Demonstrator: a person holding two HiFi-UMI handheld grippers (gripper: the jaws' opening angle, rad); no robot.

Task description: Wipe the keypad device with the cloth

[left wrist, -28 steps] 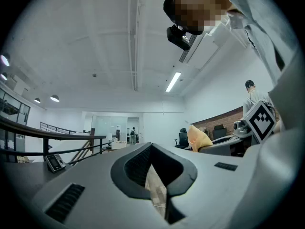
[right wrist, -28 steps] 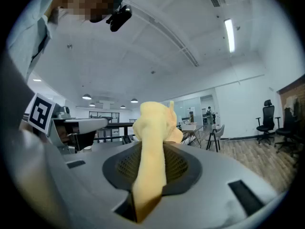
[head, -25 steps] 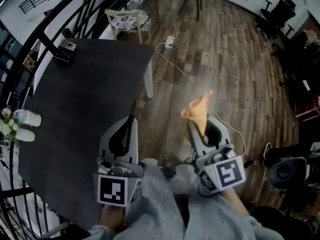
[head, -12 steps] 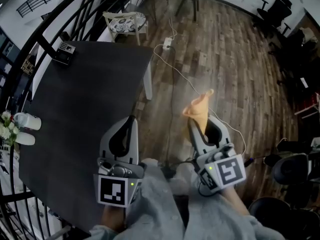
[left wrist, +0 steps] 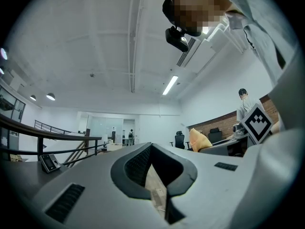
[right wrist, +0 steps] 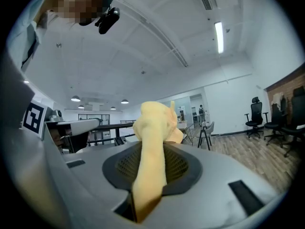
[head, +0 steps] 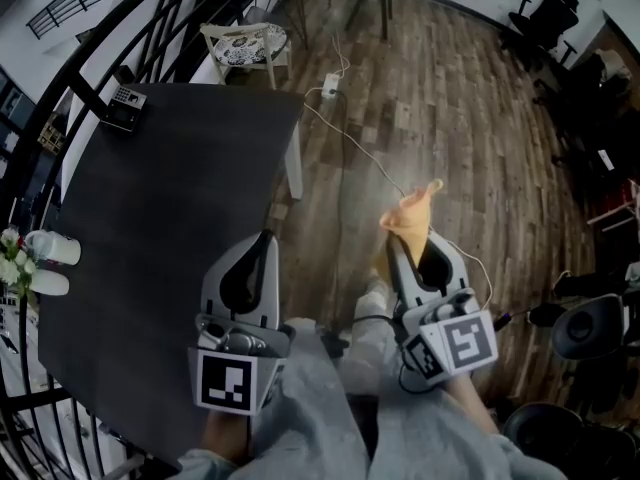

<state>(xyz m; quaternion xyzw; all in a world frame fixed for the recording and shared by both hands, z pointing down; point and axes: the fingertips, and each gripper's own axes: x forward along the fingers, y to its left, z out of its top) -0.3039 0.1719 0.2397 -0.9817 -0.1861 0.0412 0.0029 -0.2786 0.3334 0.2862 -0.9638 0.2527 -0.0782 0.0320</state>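
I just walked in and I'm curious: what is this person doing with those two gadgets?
A person holds a gripper tool in each hand. The right gripper is clamped on a yellow cloth, out over the wooden floor beside a dark table. The left gripper is shut and empty. The keypad device sits at the table's far corner; no wiping yet.

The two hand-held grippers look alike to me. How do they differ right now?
The right hand-held gripper is shut on a yellow-orange cloth; the left hand-held gripper is shut on nothing. The left one sits by the dark table's edge, the right one over the wooden plank floor. Both are grey and shaped alike.
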